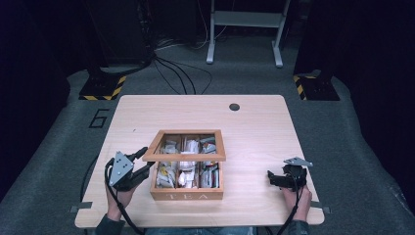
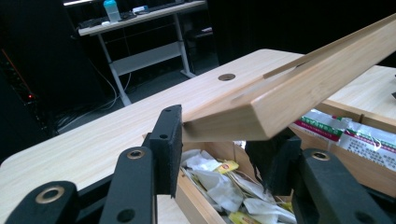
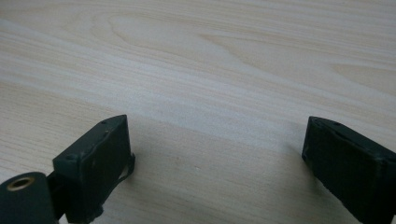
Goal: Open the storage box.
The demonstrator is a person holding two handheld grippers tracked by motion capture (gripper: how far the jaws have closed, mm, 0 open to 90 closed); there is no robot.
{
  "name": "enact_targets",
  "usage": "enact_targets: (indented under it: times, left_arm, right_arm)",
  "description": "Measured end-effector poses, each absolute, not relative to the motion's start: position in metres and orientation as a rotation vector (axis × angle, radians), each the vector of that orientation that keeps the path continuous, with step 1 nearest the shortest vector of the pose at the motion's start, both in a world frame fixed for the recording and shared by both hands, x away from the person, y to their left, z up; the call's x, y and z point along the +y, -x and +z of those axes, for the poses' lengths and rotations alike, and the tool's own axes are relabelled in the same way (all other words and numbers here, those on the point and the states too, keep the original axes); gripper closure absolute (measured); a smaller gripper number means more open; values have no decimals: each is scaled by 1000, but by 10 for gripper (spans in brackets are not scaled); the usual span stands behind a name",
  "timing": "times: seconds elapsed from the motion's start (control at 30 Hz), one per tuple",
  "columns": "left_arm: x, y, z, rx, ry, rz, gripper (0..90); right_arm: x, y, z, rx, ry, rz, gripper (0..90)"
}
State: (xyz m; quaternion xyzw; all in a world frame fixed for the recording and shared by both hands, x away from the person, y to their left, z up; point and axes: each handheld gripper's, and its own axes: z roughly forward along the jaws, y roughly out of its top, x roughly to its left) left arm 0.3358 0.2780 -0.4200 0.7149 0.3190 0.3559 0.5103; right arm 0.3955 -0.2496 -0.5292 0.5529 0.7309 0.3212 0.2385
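Left hand-held gripper (image 2: 219, 149) pinched the near-left corner of the glass-paned wooden lid (image 1: 191, 145), tilting it up, likely to open the light wooden "TEA" box (image 1: 187, 195) at surface (image 1: 254, 127) centre. Right hand-held gripper (image 1: 285, 177) rested wide, empty, at 4 o'clock.

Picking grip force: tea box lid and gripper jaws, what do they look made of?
Lid: pale unfinished-looking wood, grain and matte face visible, likely a clear pane inside the frame. Left gripper jaws: matte black, looks like moulded plastic or rubber; can't tell which.
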Motion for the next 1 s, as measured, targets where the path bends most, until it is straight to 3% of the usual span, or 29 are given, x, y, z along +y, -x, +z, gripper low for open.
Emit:
enact_targets:
  times: [1.0]
  left_arm:
    - [279, -370, -376, 767, -1803, 843, 628]
  right_arm:
    - [-250, -395, -529, 2002, -1514, 880, 75]
